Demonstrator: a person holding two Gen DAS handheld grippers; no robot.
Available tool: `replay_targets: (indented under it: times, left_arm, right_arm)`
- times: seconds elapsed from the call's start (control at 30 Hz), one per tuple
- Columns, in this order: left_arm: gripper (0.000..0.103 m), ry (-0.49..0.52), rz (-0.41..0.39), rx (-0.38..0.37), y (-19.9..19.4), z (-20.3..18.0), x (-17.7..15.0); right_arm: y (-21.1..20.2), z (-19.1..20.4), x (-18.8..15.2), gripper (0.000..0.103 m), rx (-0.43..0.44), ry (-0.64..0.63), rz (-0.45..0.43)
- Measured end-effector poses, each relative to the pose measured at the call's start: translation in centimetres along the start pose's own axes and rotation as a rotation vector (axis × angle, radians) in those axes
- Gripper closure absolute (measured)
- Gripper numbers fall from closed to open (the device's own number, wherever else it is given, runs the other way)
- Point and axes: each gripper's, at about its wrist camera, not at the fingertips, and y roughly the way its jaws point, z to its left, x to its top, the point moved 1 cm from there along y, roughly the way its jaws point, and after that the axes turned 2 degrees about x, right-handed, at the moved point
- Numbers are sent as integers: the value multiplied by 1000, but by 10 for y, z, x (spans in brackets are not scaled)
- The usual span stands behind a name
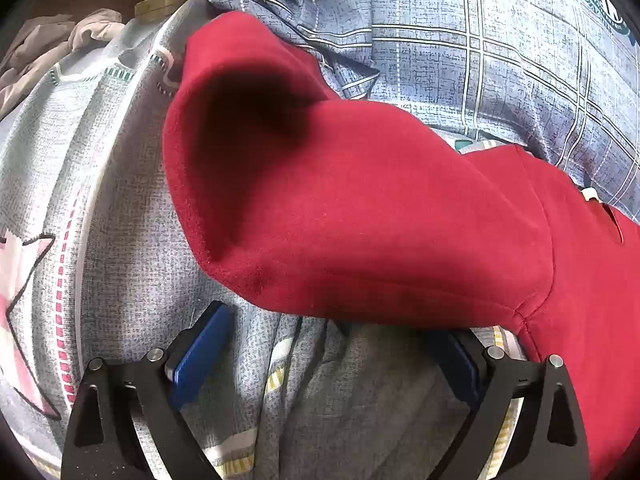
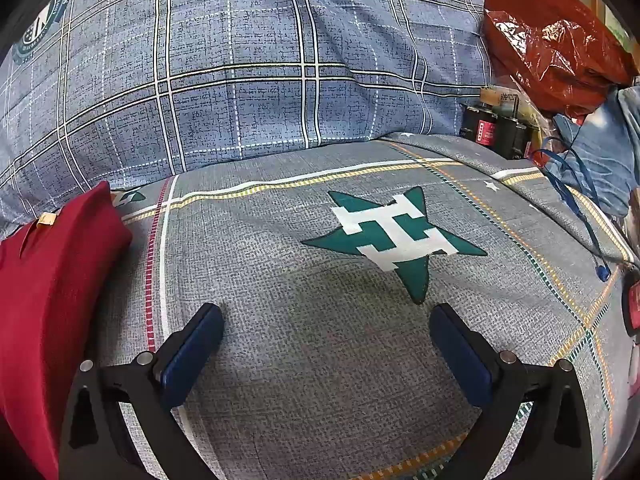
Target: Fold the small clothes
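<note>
A red fleece garment (image 1: 360, 208) lies on the grey patterned bedsheet (image 1: 120, 208), one sleeve stretched toward the left with its dark cuff opening facing me. My left gripper (image 1: 328, 332) is open just below the sleeve, whose edge overlaps the right fingertip. In the right wrist view the same red garment (image 2: 52, 280) lies at the left edge with a small tan label near the collar. My right gripper (image 2: 326, 320) is open and empty over bare sheet (image 2: 320, 360), to the right of the garment.
A blue plaid quilt (image 2: 240, 60) is bunched along the back. A red plastic bag (image 2: 560, 40), a dark box (image 2: 496, 128) and blue cords (image 2: 576, 196) crowd the right. Beige clothes (image 1: 52, 44) lie at the far left.
</note>
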Motion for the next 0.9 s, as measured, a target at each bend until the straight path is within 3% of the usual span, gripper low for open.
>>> replay_targets:
  times: [0.9]
  left_arm:
    - [6,-7,17,-21,-2,0,-1]
  right_arm:
    - [1,1,1,0,-8,-7,4]
